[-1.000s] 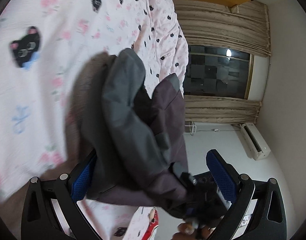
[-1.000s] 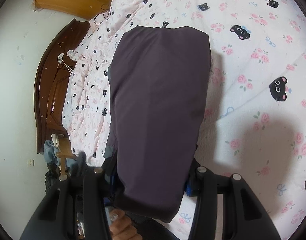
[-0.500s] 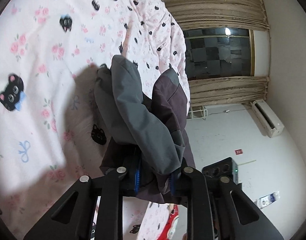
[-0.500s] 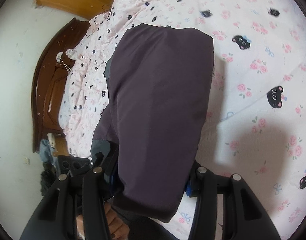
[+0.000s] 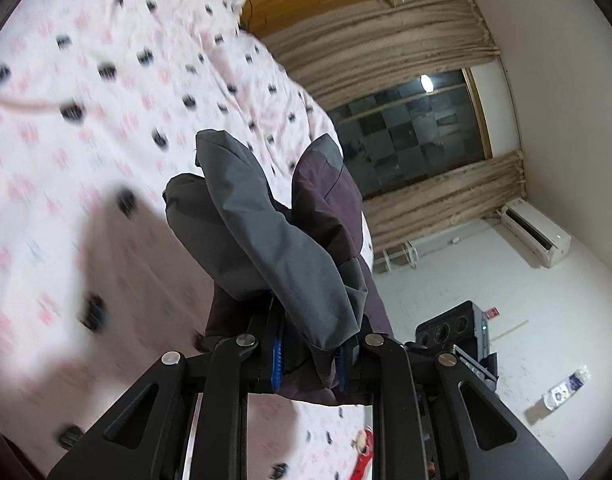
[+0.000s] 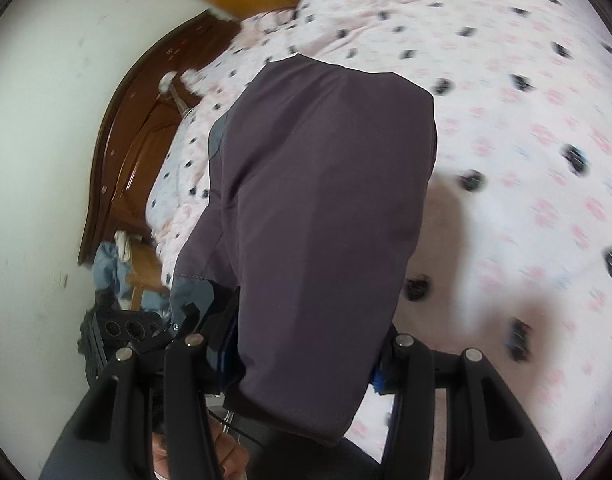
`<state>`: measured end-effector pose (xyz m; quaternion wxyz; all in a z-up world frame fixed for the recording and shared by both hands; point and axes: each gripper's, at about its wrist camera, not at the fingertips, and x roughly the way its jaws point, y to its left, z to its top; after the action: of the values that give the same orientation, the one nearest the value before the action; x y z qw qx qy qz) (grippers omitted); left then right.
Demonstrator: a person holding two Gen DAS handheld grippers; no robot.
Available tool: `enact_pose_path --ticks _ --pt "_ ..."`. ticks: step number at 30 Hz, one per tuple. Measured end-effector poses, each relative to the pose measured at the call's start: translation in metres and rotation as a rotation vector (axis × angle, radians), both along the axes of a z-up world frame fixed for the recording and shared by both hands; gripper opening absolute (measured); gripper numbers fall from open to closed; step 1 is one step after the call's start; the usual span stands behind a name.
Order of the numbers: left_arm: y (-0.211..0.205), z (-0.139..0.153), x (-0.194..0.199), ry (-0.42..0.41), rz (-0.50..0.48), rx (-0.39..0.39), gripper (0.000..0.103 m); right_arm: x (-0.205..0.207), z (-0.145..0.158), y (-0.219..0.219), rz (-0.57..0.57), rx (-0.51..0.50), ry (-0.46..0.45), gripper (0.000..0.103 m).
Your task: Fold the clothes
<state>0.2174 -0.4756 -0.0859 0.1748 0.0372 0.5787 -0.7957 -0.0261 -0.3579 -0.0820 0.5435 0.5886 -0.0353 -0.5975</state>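
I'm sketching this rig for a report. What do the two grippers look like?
Both are matte black with angular linkage arms that have triangular cut-outs and silver pivot screws. The left gripper has ridged blue pads inside its fingers; the right gripper shows a bit of blue pad too. No cables or sleeves are clearly visible.

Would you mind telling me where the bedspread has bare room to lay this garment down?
The pink cat-print bedspread lies bare right of the dark purple-grey garment. It is tighter left, by the brown wooden headboard. Both grippers, left and right, grip it.
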Motion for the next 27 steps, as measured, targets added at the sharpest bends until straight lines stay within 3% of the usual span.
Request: enact_pose_path --ticks 8,14,19,27 --pt "-0.057 -0.001 0.067 -0.038 0.148 -0.023 0.016 0.044 -0.006 -0.116 0.154 -0.040 0.006 0.050" --pt "-0.108 -0.023 0.091 -0.085 0.232 -0.017 0.016 0.060 -0.023 -0.196 0.241 -0.056 0.026 0.050" --pt "-0.143 -0.059 0.099 -0.120 0.275 0.009 0.016 0.067 -0.056 -0.252 0.288 -0.037 0.025 0.050" --pt "-0.161 -0.147 0.099 -0.187 0.297 0.152 0.019 0.072 -0.132 -0.288 0.337 0.062 0.084 0.054"
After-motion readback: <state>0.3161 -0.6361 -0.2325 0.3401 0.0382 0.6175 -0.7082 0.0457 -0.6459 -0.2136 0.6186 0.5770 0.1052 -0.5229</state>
